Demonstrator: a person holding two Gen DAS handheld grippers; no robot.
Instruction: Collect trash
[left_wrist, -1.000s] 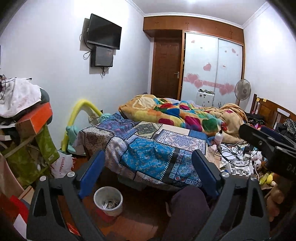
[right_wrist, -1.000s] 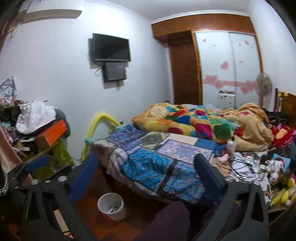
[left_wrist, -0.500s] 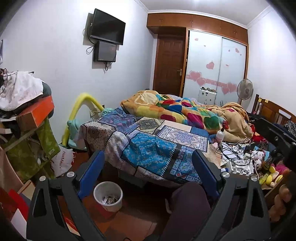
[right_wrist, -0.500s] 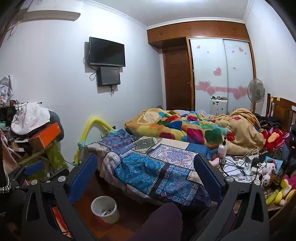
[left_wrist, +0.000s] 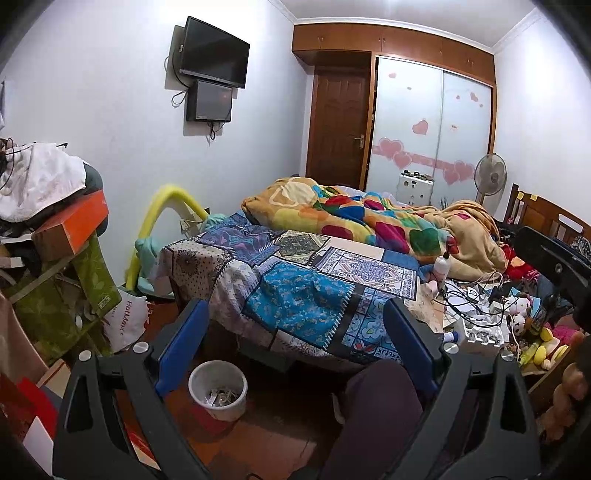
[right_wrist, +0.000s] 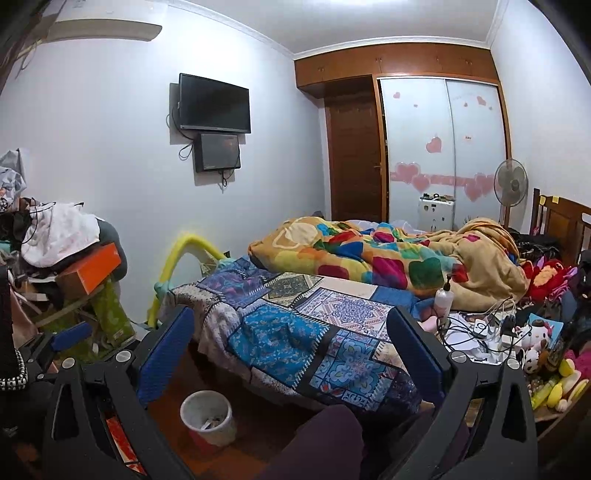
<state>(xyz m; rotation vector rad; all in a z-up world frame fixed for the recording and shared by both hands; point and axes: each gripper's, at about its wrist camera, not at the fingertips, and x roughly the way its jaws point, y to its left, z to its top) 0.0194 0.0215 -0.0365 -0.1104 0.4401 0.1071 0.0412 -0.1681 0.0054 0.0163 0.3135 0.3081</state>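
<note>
A white trash bin (left_wrist: 218, 389) with some scraps inside stands on the wooden floor by the bed's foot; it also shows in the right wrist view (right_wrist: 208, 411). My left gripper (left_wrist: 295, 325) is open and empty, held above the floor facing the bed. My right gripper (right_wrist: 291, 330) is open and empty, to the right of the left one. Loose papers and cables (right_wrist: 476, 332) lie on the bed's right side by a white pump bottle (right_wrist: 443, 299).
A bed with a patchwork cover (left_wrist: 306, 288) and a colourful blanket (left_wrist: 369, 221) fills the middle. Piled boxes and clothes (left_wrist: 55, 229) stand at the left. Soft toys (right_wrist: 543, 339) crowd the right. A dark-clad knee (left_wrist: 380, 406) is below the grippers.
Both grippers have tilted up a little and shifted slightly; the bed and bin sit lower in view. Both stay open and empty.
</note>
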